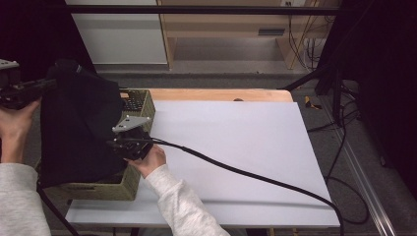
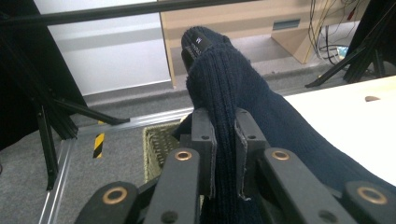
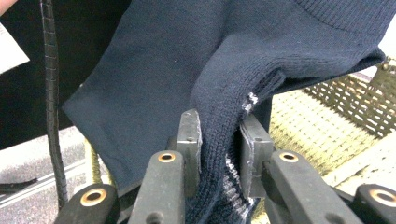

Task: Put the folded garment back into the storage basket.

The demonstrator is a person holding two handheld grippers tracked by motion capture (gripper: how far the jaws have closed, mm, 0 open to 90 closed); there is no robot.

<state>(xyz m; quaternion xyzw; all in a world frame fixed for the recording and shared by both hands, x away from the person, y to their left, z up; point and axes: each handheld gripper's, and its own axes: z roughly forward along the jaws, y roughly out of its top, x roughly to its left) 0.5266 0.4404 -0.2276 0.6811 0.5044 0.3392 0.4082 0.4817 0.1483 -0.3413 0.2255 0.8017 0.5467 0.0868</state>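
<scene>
2 tools [image 1: 129, 142] [image 1: 14, 91], 1 navy sweater [image 1: 78, 132], prob. 1 basket [image 1: 142, 105]

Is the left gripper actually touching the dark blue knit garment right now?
Touching. In the left gripper view the left gripper has both jaws pressed against a fold of the dark blue knit garment.

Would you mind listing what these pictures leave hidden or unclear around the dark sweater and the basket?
- Basket contents: in the high view the sweater hangs over most of it.
- Sweater's full shape: its lower part sinks into the basket; both gripper views cut it off at the frame edges.
- Left gripper: in the high view it sits partly past the left edge.
- Right gripper jaws: in the high view, dark against the sweater.
</scene>
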